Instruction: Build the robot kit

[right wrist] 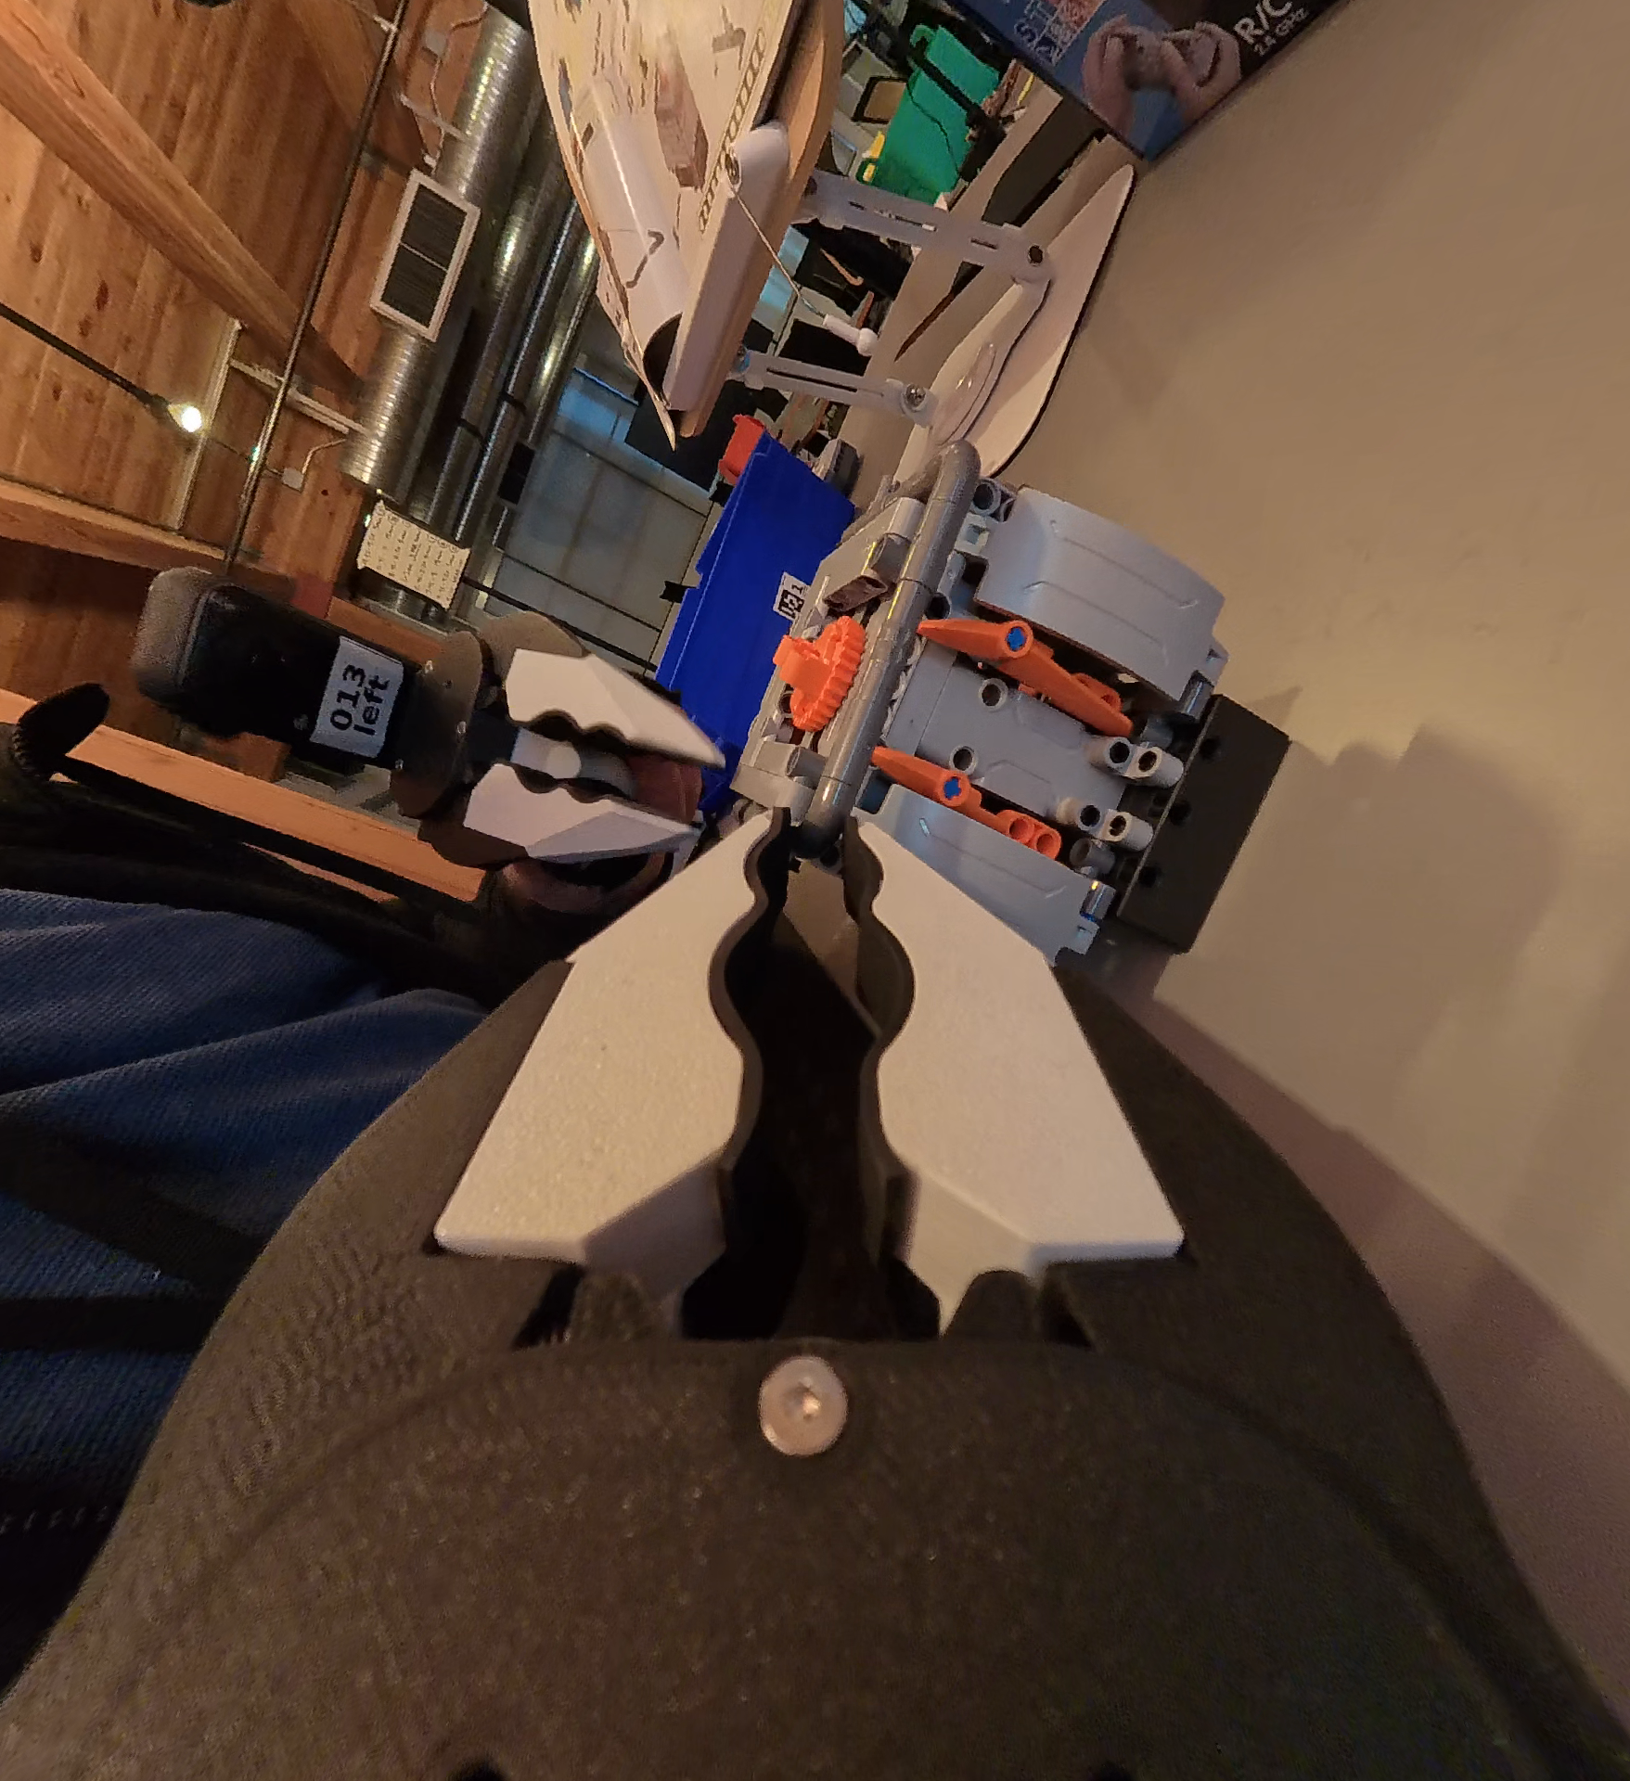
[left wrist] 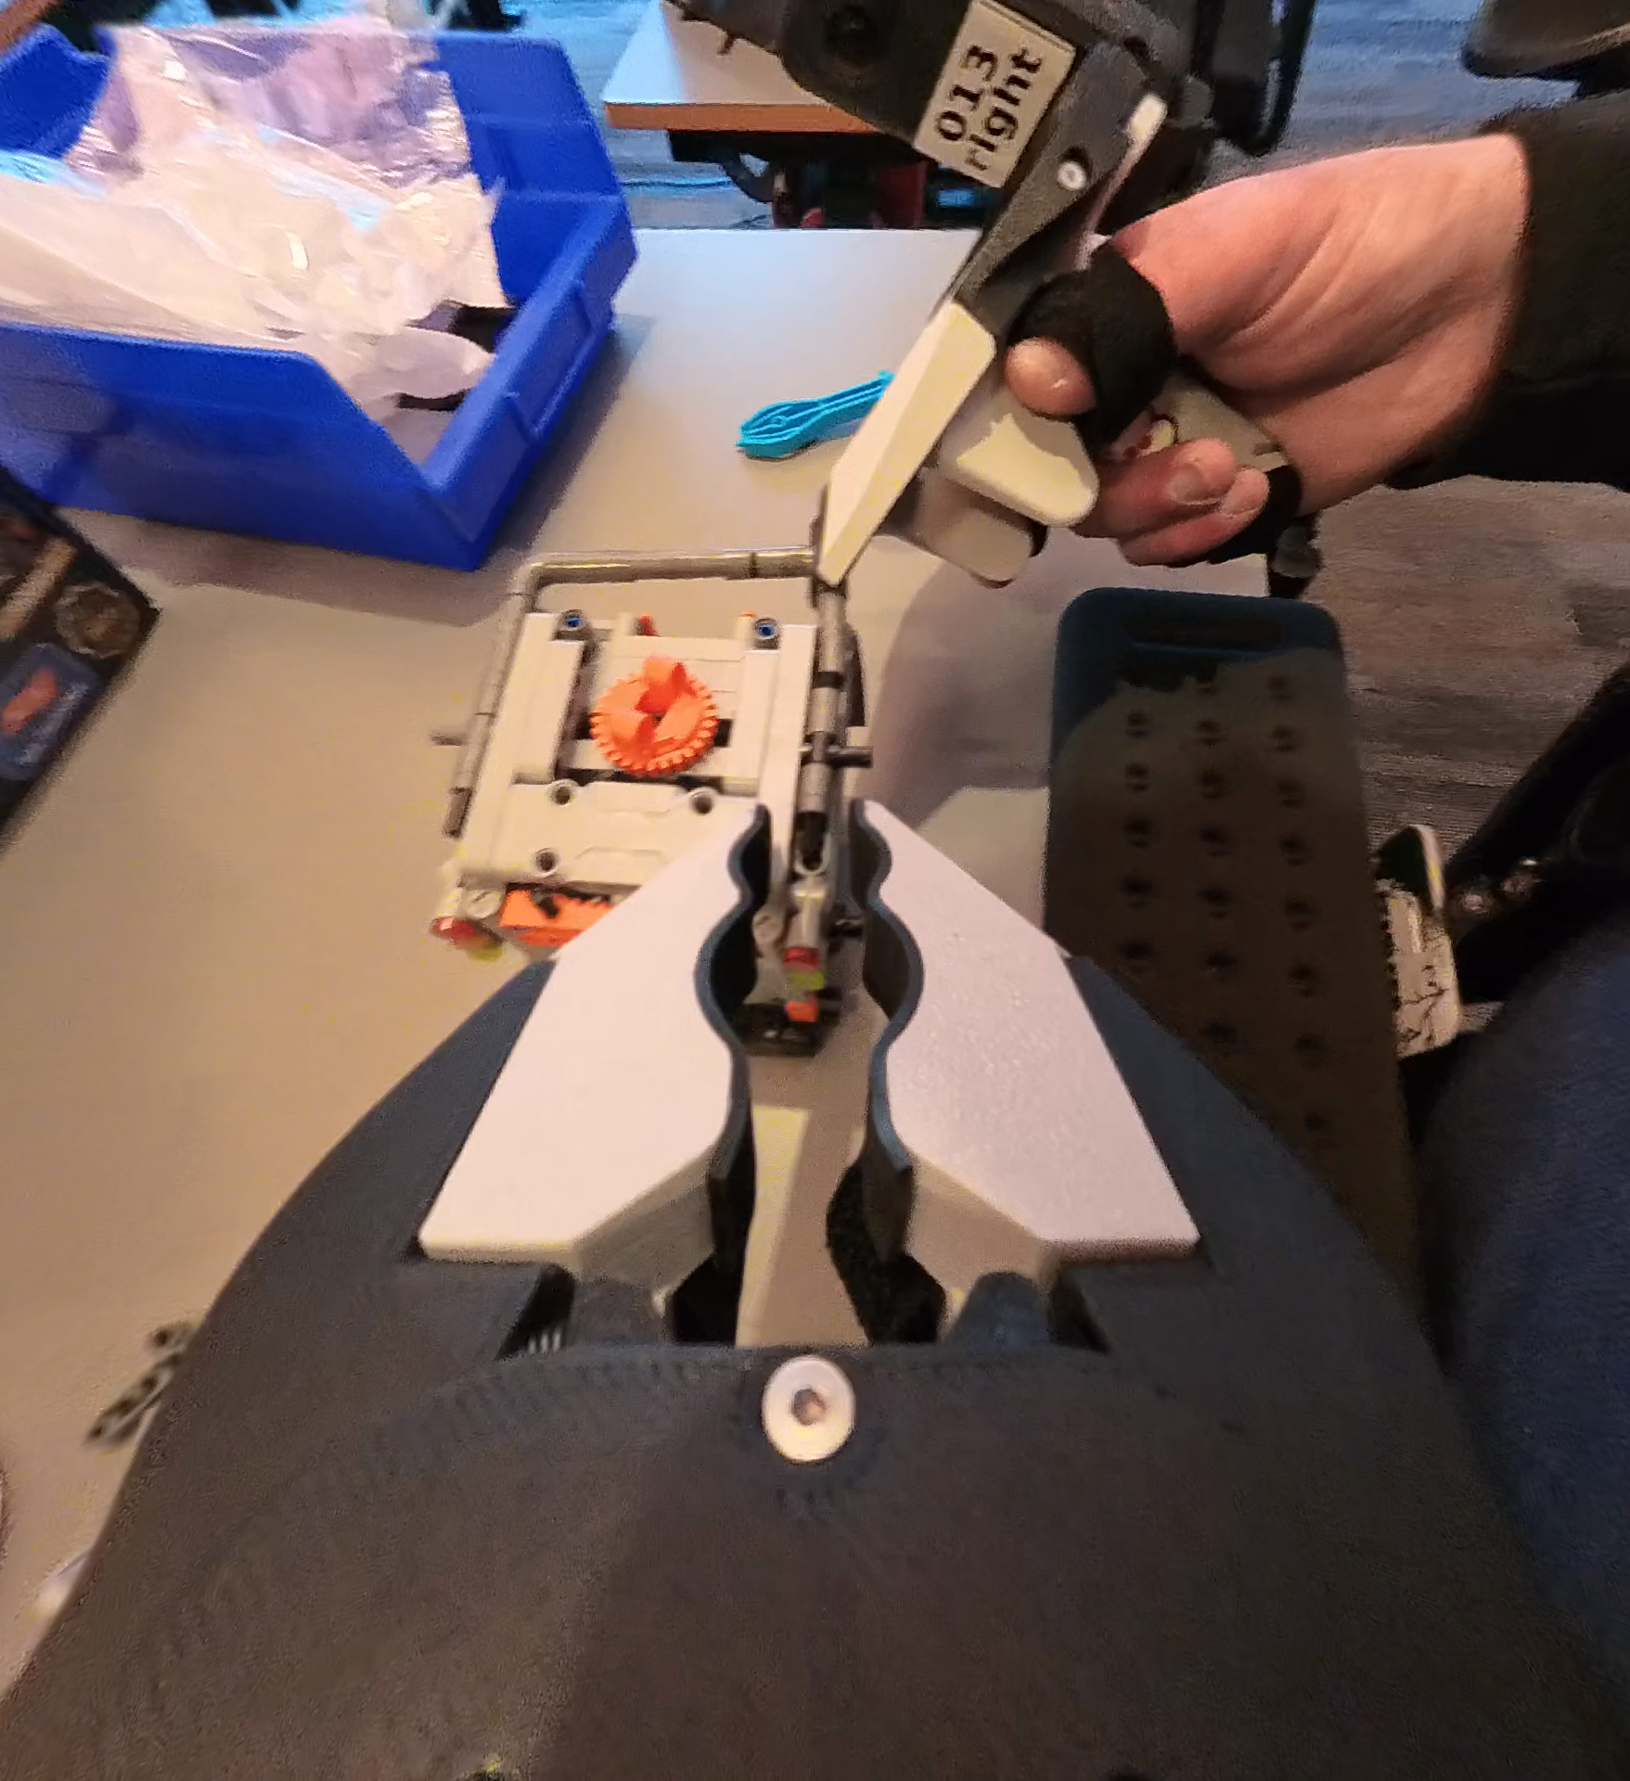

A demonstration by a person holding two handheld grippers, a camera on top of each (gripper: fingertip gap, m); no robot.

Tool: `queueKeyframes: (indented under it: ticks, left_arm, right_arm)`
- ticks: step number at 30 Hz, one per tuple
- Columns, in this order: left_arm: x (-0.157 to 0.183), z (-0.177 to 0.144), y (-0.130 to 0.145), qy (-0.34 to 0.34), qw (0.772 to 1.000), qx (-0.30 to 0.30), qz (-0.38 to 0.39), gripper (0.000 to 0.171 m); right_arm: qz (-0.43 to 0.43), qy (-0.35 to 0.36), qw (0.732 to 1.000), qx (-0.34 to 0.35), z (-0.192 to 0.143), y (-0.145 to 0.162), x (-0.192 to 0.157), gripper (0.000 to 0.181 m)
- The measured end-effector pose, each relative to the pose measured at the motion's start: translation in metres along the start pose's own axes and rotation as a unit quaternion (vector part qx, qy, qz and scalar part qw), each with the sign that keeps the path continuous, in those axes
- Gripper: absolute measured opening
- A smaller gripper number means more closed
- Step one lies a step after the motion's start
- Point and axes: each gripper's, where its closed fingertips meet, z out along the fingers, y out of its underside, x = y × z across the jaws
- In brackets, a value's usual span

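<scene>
A grey building-brick model (left wrist: 637, 771) with an orange gear (left wrist: 654, 715) lies on the grey table (left wrist: 213, 964). A thin grey bar frame (left wrist: 656, 567) runs round its far end and right side. My left gripper (left wrist: 812, 831) is shut on the side bar and connectors at the model's near right corner. My right gripper (left wrist: 830, 564), held by a hand (left wrist: 1293, 318), pinches the bar's far right corner. In the right wrist view my right gripper (right wrist: 811, 831) is closed on the bar's curved corner (right wrist: 825, 814), with the left gripper (right wrist: 700, 795) just to the left of the model (right wrist: 1013, 694).
A blue bin (left wrist: 329, 424) of clear plastic bags stands at the far left. A turquoise tool (left wrist: 811, 414) lies beyond the model. A dark perforated pad (left wrist: 1206, 848) lies to the right. A printed box (left wrist: 11, 626) sits at left. An open booklet on a stand (right wrist: 685, 193) rises behind. Some 7 cm of space lies between my two pairs of fingers.
</scene>
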Motion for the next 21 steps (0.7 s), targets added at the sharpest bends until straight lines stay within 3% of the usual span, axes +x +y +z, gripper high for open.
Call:
queueKeyframes:
  ticks: [4, 5, 12, 21]
  left_arm:
    - [-0.009, 0.007, 0.004, -0.021, 0.999, -0.037, 0.019, 0.045]
    - [-0.011, 0.011, 0.005, -0.029, 0.998, -0.040, 0.026, 0.046]
    - [-0.018, 0.015, 0.003, -0.041, 0.997, -0.042, 0.049, 0.035]
    - [-0.015, 0.021, 0.000, -0.025, 0.998, -0.024, 0.058, 0.027]
  right_arm:
    - [-0.024, 0.000, 1.000, 0.009, 0.002, 0.000, -0.003, 0.015]
    - [-0.037, 0.011, 0.999, 0.003, 0.002, 0.002, -0.001, 0.016]
    - [-0.155, 0.065, 0.985, -0.028, 0.004, 0.002, 0.001, 0.017]
    - [-0.222, 0.087, 0.971, -0.020, 0.005, 0.002, 0.001, 0.015]
